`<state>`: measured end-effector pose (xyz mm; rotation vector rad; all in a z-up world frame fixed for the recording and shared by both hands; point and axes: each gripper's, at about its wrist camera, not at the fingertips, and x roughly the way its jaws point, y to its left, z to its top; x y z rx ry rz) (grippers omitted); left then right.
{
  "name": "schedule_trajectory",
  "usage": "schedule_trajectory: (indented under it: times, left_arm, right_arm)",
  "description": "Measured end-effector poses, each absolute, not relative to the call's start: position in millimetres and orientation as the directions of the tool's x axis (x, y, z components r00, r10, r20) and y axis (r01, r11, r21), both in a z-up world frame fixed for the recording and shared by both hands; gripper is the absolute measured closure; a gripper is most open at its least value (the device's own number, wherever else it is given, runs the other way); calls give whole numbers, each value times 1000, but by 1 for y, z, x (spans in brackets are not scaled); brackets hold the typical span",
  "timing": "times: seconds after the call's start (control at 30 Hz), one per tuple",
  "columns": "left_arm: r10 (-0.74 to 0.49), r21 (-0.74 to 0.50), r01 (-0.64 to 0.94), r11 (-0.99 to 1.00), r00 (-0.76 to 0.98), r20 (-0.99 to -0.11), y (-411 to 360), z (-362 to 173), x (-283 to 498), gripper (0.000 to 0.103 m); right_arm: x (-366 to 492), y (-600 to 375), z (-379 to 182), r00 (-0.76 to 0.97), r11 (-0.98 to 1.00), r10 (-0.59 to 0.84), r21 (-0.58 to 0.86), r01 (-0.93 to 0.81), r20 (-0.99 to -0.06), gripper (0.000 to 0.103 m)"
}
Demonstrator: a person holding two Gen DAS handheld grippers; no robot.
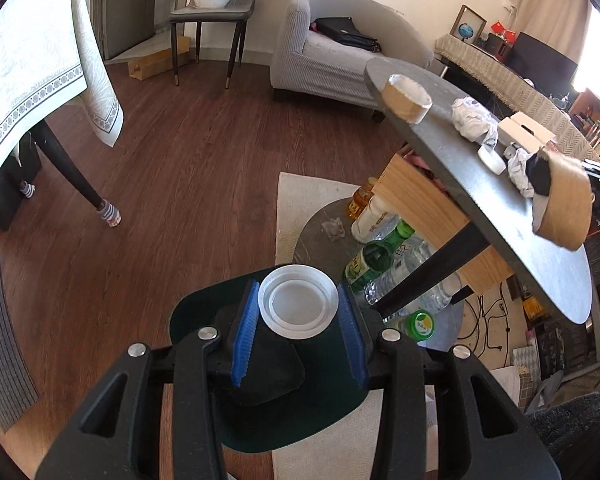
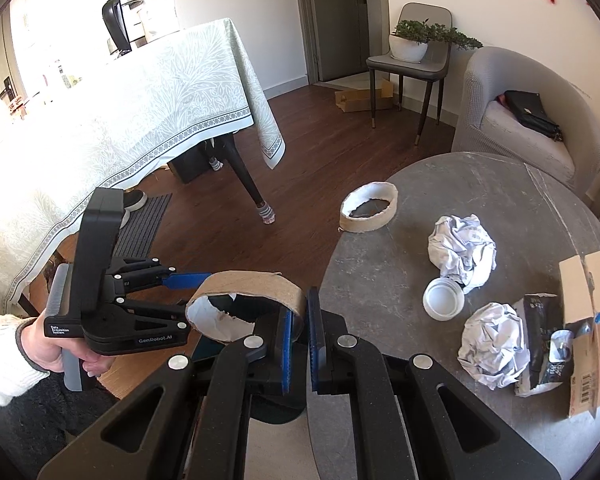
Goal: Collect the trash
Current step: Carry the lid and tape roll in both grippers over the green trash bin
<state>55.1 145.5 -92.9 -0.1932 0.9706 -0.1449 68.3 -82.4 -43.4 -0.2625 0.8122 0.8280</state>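
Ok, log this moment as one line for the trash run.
left gripper: shut on plastic lid | right gripper: shut on cardboard ring | still on round table: paper balls, second ring, lid, packaging

Translucent plastic lid (image 1: pixel 297 301), matt cardboard ring (image 2: pixel 246 304), crumpled paper (image 2: pixel 462 254), matt stone-grey tabletop (image 2: pixel 388 272)

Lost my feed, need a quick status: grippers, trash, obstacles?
Left gripper shut on white lid. Right gripper shut on cardboard ring. Paper wads remain on round table. Nothing blocking.
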Motion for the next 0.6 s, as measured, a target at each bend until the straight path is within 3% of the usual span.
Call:
schedule_trajectory:
  times: [0.6]
  left_arm:
    - [-188,-211,-10,977,413,-891,185,-158,41,58]
  right_arm:
    - [68,-12,-63,335,616,544,95,-782,-770,96]
